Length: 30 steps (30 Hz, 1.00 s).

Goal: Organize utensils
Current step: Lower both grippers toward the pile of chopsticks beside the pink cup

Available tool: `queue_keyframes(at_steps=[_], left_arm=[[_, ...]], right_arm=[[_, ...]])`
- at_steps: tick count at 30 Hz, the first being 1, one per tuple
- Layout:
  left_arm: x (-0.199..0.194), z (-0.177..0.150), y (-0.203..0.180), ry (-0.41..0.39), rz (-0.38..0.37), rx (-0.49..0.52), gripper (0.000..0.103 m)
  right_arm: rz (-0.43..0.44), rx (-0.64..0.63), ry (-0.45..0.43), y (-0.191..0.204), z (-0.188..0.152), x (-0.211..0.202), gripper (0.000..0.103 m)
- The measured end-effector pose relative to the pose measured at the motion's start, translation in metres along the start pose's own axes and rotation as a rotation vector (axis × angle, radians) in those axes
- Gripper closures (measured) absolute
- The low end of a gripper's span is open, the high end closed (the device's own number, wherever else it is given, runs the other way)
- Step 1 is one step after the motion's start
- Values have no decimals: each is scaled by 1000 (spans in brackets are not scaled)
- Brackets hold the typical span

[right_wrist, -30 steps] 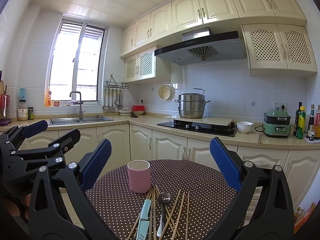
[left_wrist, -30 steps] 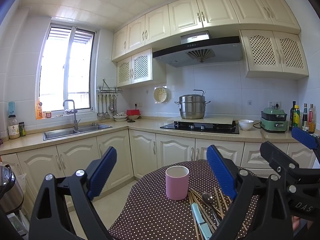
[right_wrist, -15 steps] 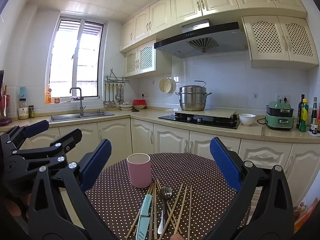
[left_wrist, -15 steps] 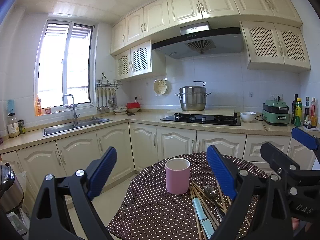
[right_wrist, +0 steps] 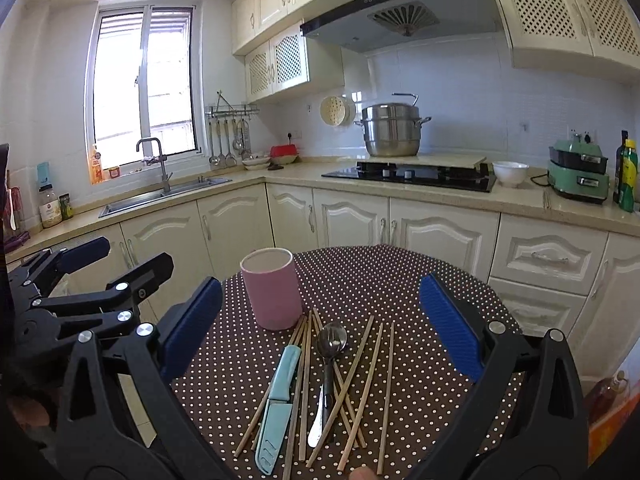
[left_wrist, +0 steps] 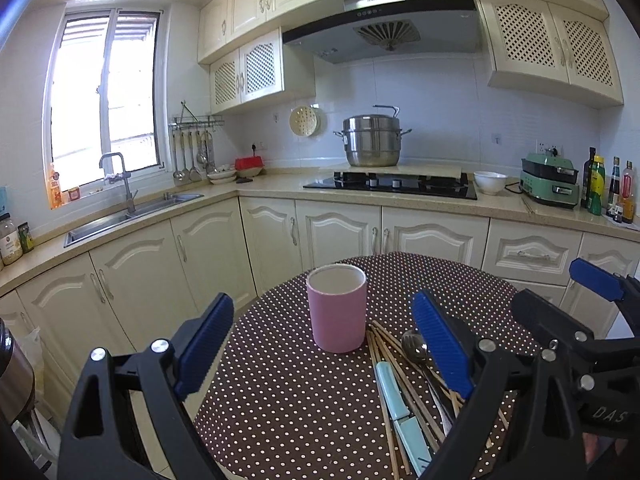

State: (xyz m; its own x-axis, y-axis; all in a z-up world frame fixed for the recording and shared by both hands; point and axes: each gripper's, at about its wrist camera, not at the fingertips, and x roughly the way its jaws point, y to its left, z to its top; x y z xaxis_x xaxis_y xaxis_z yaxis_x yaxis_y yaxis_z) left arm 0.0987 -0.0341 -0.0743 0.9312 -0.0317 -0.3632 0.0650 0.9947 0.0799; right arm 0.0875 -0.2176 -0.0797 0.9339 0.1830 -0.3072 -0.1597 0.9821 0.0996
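Two hand-held grippers hover over a round bench (right_wrist: pixel 400 272) draped in a dotted brown cloth, both with jaws spread wide and holding nothing. In the right wrist view, the right hand-held gripper (right_wrist: pixel 320 336) frames the pile of utensils at lower centre: a teal knife (right_wrist: pixel 280 396), a spoon (right_wrist: pixel 331 344) and a scatter of chopsticks (right_wrist: pixel 360 364), nearly all lying with their long axes running away from the camera toward the pink cup (right_wrist: pixel 272 288), which stands upright just above and left of them. The left hand-held gripper (left_wrist: pixel 324 348) frames the cup at centre of its own view, with the utensils off to its lower right.

The right gripper looks the nearer to the pile, so it is the likelier to make the first pick; its jaws, set left and right, already straddle the utensils across their width.

The right view lays the whole pile open. In the left view one blue pad (left_wrist: pixel 440 352) hides much of the pile, though the cup's open mouth shows better there.
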Motion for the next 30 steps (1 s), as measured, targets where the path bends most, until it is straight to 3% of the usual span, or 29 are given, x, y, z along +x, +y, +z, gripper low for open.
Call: queue_keyframes(at_steps=[5, 9, 14, 22, 30], left_arm=[[58, -18, 2, 223, -154, -39, 13], [105, -43, 9, 422, -214, -79, 14], [148, -75, 5, 615, -241, -58, 36], [172, -110, -23, 686, -228, 64, 38], [193, -108, -31, 697, -213, 55, 38]], right_arm=[[-88, 1, 113, -20, -12, 32, 6], [-145, -12, 211, -38, -27, 58, 6], [-163, -7, 295, -51, -42, 78, 6], [-161, -5, 330, -59, -53, 90, 6], [-164, -3, 363, -67, -55, 97, 6]])
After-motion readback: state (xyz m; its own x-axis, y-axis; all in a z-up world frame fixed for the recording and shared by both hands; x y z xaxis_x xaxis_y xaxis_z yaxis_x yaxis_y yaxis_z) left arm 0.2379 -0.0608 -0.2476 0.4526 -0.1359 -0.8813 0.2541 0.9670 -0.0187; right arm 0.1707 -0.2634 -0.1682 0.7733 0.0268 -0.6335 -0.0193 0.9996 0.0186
